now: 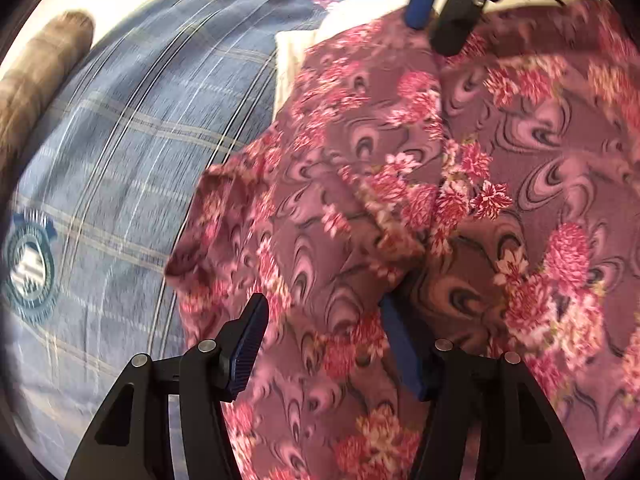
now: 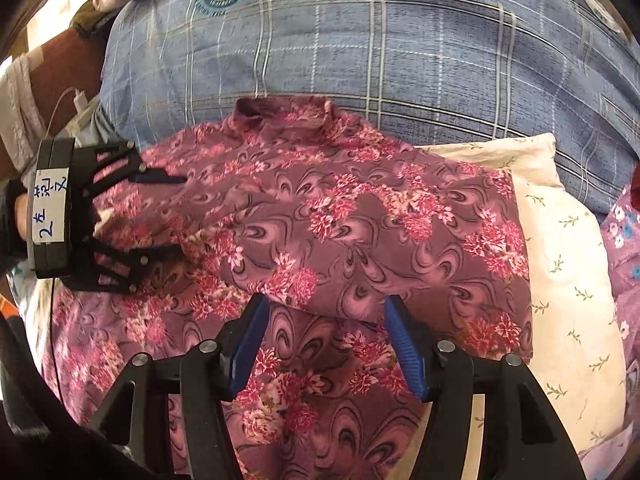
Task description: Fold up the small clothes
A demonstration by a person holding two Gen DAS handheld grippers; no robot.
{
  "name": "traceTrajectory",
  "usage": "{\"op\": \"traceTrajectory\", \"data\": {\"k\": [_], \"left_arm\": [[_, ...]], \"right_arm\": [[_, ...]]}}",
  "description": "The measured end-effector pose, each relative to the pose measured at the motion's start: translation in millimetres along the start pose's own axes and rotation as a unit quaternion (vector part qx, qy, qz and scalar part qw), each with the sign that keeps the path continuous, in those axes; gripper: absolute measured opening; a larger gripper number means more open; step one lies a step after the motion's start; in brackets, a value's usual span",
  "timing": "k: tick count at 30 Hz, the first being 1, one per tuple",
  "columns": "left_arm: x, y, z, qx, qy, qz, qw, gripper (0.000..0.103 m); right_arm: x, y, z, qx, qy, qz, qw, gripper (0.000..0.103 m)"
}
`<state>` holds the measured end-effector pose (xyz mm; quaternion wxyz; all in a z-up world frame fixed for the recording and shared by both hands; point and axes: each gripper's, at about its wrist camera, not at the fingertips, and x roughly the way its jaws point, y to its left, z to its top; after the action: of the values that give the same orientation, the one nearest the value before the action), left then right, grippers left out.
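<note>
We see a floral blouse (image 2: 344, 216), mauve with pink blossoms, spread over a blue plaid sheet (image 2: 360, 60) on what looks like a bed. Its collar (image 2: 280, 110) points away from the right camera, and one part of the cloth is already laid over the rest, its edge running just ahead of the right tongs (image 2: 326, 340).

Those right tongs hang wide apart above the blouse, blue pads (image 2: 404, 344) clear on both sides, with nothing between them.

The left tongs (image 1: 324, 340) are also spread wide. The left pad (image 1: 250, 344) stands clear beside the cloth; the right one is partly tucked beneath a raised fold of the blouse (image 1: 400, 200), so we cannot tell if it presses on the fabric. From the right camera they come in at the blouse's left side (image 2: 168, 216), one finger above and one below a bunched bit of cloth.

A cream pillow (image 2: 568, 280) with small sprigs lies under the blouse's right edge.
</note>
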<state>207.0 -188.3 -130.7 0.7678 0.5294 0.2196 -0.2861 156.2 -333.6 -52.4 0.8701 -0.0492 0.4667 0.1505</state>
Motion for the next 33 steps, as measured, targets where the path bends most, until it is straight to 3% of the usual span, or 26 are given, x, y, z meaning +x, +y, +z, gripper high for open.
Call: {"op": "traceTrajectory", "data": {"k": [3, 5, 6, 7, 8, 10, 12, 13, 14, 16, 18, 21, 23, 29, 33], "left_arm": [[7.5, -5.7, 8.6, 0.02, -0.015, 0.005, 0.9997, 0.055], [14.1, 0.4, 14.4, 0.005, -0.009, -0.037, 0.9992, 0.016], [17.8, 5.8, 16.4, -0.015, 0.003, -0.064, 0.9979, 0.007], [17.5, 12.4, 17.5, -0.04, 0.005, -0.081, 0.9959, 0.006], [14.6, 21.8, 17.6, -0.074, 0.003, -0.109, 0.9913, 0.006], [5.1, 47.7, 14.5, -0.165, -0.008, -0.18, 0.9697, 0.006], [-4.8, 77.5, 4.8, -0.267, -0.026, -0.27, 0.9247, 0.006], [-9.0, 93.2, -3.3, -0.322, -0.038, -0.32, 0.8903, 0.006], [-10.9, 103.8, -10.0, -0.36, -0.045, -0.35, 0.8636, 0.006], [-10.3, 120.4, -24.9, -0.426, -0.049, -0.395, 0.8121, 0.006], [-9.9, 130.8, -41.1, -0.481, -0.059, -0.423, 0.7661, 0.006], [4.1, 141.1, -63.4, -0.539, -0.056, -0.441, 0.7158, 0.006], [21.5, 150.4, -79.8, -0.571, -0.052, -0.44, 0.691, 0.006], [37.5, 158.5, -103.5, -0.599, -0.052, -0.431, 0.6727, 0.006], [42.3, 160.0, -102.3, -0.587, -0.043, -0.449, 0.6727, 0.006]], "right_arm": [[7.5, 4.1, -0.2, -0.004, 0.007, -0.003, 1.0, 0.061], [9.7, 4.8, 0.1, -0.002, 0.008, -0.005, 1.0, 0.061], [10.0, 4.8, 0.6, -0.001, 0.008, -0.006, 1.0, 0.061], [9.3, 4.4, 0.9, 0.0, 0.006, -0.007, 1.0, 0.061], [8.1, 3.9, 0.9, 0.002, 0.004, -0.008, 1.0, 0.061], [4.7, 1.0, 2.4, 0.007, -0.002, -0.01, 1.0, 0.061], [-0.1, -1.7, 3.3, 0.013, -0.011, -0.012, 1.0, 0.061], [-2.5, -3.0, 4.2, 0.014, -0.015, -0.013, 1.0, 0.061], [-4.3, -3.5, 4.9, 0.015, -0.018, -0.014, 1.0, 0.061], [-7.6, -4.8, 6.3, 0.02, -0.023, -0.012, 0.999, 0.061], [-11.3, -4.5, 7.2, 0.023, -0.028, -0.006, 0.999, 0.061], [-10.9, 0.0, 9.2, 0.016, -0.028, -0.001, 0.999, 0.061], [-8.1, 3.7, 10.0, 0.008, -0.024, -0.002, 1.0, 0.061], [-3.2, 21.2, 11.8, -0.036, -0.011, 0.004, 0.999, 0.063], [16.4, 22.6, 15.9, -0.081, 0.02, -0.061, 0.995, 0.058]]}}
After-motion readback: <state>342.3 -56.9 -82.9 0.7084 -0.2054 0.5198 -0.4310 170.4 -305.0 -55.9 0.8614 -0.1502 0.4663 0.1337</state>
